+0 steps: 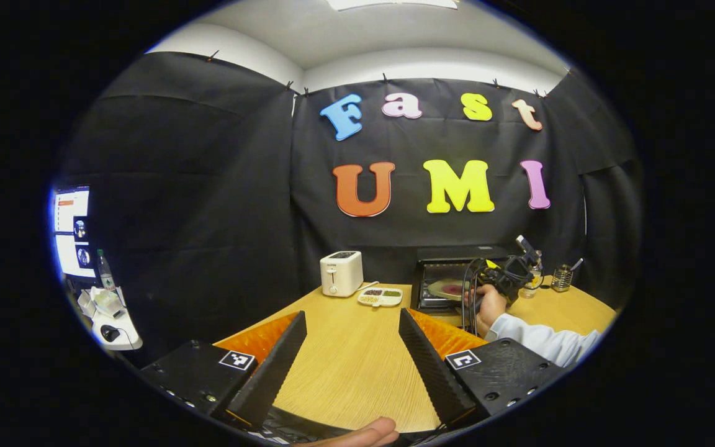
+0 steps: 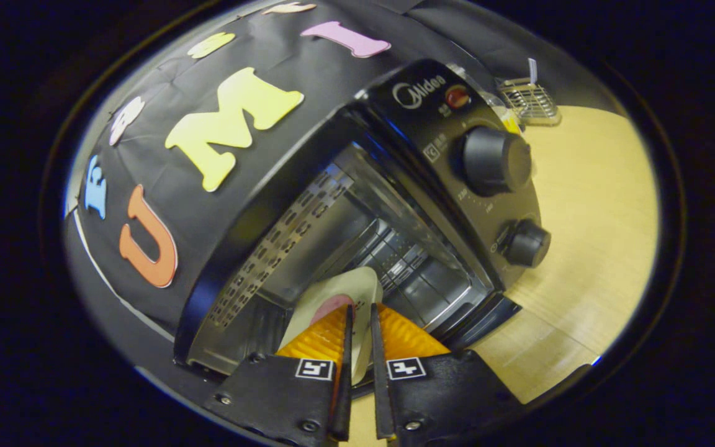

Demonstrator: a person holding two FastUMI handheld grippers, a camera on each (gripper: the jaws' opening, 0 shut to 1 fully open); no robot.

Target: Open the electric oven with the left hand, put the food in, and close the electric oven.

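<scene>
On the light wooden table (image 1: 357, 354) the black electric oven (image 2: 345, 186) sits open, the right gripper (image 2: 357, 347) pinches a pale round plate (image 2: 339, 298) of pink food inside it, the left gripper (image 1: 351, 347) waits wide apart, and a tilt could spill the food.

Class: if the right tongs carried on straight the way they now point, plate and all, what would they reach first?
Probably the inside of the open black electric oven: the right tongs, gripping the pale round plate, point into its metal cavity; depth is unclear.
</scene>
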